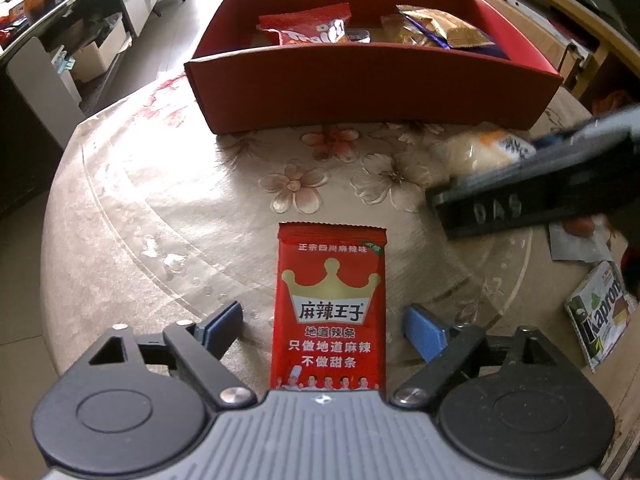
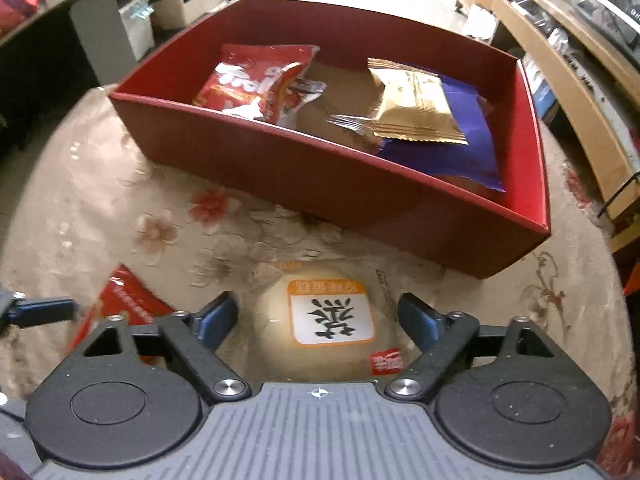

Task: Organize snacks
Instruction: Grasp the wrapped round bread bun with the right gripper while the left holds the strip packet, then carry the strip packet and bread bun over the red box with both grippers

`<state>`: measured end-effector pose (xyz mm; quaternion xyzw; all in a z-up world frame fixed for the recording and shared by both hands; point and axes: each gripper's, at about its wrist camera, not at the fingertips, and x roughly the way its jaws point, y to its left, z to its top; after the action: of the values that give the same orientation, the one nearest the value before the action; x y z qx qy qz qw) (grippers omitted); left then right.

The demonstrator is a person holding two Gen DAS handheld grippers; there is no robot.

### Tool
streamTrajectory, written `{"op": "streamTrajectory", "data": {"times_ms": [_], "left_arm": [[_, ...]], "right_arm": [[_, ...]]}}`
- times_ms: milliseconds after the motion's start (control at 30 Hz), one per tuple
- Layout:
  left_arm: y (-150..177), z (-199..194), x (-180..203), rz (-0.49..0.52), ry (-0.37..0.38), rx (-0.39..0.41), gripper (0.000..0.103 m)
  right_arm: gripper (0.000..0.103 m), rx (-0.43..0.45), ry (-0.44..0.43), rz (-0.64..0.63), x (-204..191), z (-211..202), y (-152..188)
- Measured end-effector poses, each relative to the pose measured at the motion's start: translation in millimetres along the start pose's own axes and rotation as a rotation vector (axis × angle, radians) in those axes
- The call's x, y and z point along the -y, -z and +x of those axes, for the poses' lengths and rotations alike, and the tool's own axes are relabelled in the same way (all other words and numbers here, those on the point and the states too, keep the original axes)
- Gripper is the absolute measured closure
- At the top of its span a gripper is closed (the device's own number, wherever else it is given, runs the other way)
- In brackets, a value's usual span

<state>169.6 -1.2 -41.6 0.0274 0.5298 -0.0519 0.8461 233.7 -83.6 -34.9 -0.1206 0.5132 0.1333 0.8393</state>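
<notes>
A red snack packet with a gold crown (image 1: 330, 308) lies flat on the flowered table, between the open fingers of my left gripper (image 1: 326, 326). A pale round bun in clear wrap with an orange label (image 2: 330, 320) lies between the open fingers of my right gripper (image 2: 318, 314). It also shows in the left wrist view (image 1: 480, 148), partly behind the right gripper. A red box (image 1: 360, 92) stands beyond both; it holds a red bag (image 2: 256, 80), a gold packet (image 2: 412, 104) and a purple packet (image 2: 460, 140).
A green and white Kapron packet (image 1: 600, 316) and a grey wrapper (image 1: 576, 240) lie at the table's right edge. The table edge curves on the left. Shelves stand on the right (image 2: 580, 60), cabinets and boxes on the left.
</notes>
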Motion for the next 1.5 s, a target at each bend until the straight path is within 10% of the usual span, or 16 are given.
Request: {"op": "streamTrajectory", "data": {"times_ms": [100,300,1500], "left_arm": [[0.0,-6.0,-2.9,-0.018,0.004,0.012,0.044],[1.7,-12.2,-4.7,-0.034,0.001,0.015,0.052],[-15.0,-78.1,-3.5,-0.119,0.074,0.232,0.057]], "right_arm": [[0.023,-0.011,-0.001,-0.025,-4.8,3.7,4.6],[0.027,0.003,-0.004,-0.029,-8.2,-11.3,11.4],[0.027,0.227,0.005,0.087,9.7,-90.0,36.9]]}}
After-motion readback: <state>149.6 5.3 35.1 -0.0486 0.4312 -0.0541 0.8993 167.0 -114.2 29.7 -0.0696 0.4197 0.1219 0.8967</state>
